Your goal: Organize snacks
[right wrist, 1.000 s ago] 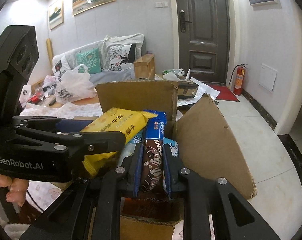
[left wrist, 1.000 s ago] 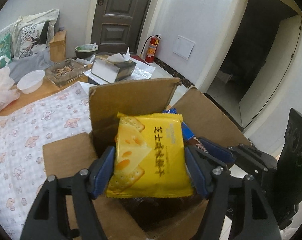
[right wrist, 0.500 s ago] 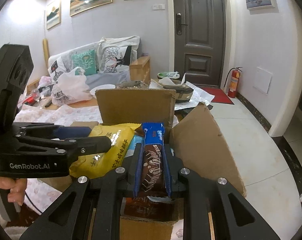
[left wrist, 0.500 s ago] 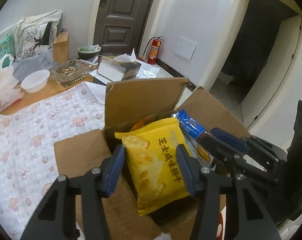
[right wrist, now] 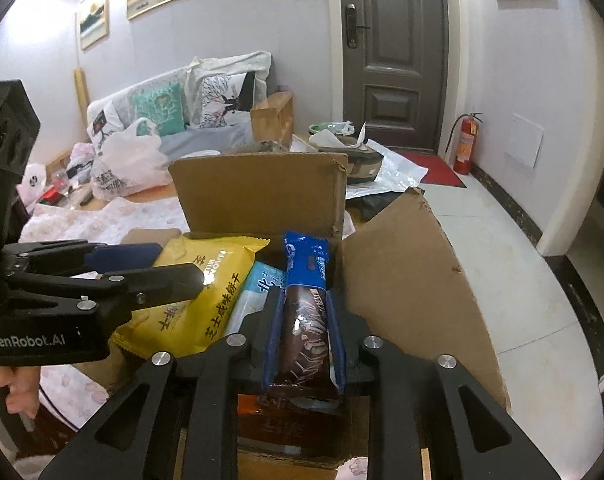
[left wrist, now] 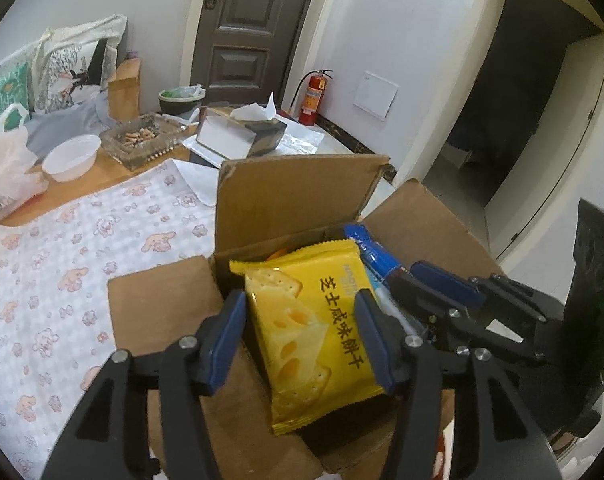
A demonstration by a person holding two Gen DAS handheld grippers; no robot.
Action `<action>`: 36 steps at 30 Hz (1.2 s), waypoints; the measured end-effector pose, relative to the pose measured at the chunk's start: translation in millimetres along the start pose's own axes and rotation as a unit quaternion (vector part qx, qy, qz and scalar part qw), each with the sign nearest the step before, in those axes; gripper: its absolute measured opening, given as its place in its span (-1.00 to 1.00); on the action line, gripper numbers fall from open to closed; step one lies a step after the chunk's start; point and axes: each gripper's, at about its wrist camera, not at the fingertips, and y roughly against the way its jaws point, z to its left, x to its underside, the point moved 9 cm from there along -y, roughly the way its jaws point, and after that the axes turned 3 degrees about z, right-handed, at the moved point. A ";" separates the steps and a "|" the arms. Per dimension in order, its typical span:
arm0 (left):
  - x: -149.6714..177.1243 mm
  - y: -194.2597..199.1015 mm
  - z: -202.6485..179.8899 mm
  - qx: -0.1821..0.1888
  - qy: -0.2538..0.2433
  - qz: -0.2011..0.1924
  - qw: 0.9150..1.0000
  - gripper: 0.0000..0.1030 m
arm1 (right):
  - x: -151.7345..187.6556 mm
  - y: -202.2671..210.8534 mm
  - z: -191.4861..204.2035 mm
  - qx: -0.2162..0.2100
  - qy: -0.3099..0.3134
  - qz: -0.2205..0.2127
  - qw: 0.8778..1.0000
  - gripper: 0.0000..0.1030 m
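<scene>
An open cardboard box (left wrist: 293,200) with raised flaps stands on the table, also in the right wrist view (right wrist: 257,196). My left gripper (left wrist: 302,320) is shut on a yellow cheese cracker packet (left wrist: 318,328) and holds it over the box opening; the packet also shows in the right wrist view (right wrist: 209,292). My right gripper (right wrist: 306,316) is shut on a long blue and brown biscuit packet (right wrist: 306,304), held upright over the box beside the yellow one. It shows in the left wrist view (left wrist: 372,254) too. More snack packets lie inside the box.
A patterned cloth (left wrist: 61,260) covers the table left of the box. Behind it are a white bowl (left wrist: 71,158), a glass ashtray (left wrist: 141,144), a tissue box (left wrist: 237,138) and white plastic bags (right wrist: 129,164). The floor (right wrist: 514,264) lies to the right.
The yellow packet has dropped lower toward the box and turned more upright in my left gripper. The right gripper with the blue packet has come down slightly too.
</scene>
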 end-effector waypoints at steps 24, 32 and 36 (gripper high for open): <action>7.2 154.5 40.1 -0.154 -0.007 -0.183 0.971 0.98 | -31.9 100.7 59.2 -0.106 0.047 -0.173 0.978 0.78; 42.5 170.4 70.8 -0.194 0.028 -0.188 0.962 0.99 | -19.6 112.5 90.1 -0.110 0.069 -0.194 0.972 1.00; 49.8 169.4 73.2 -0.192 0.028 -0.191 0.962 0.99 | -9.7 107.6 96.1 -0.099 0.069 -0.183 0.976 1.00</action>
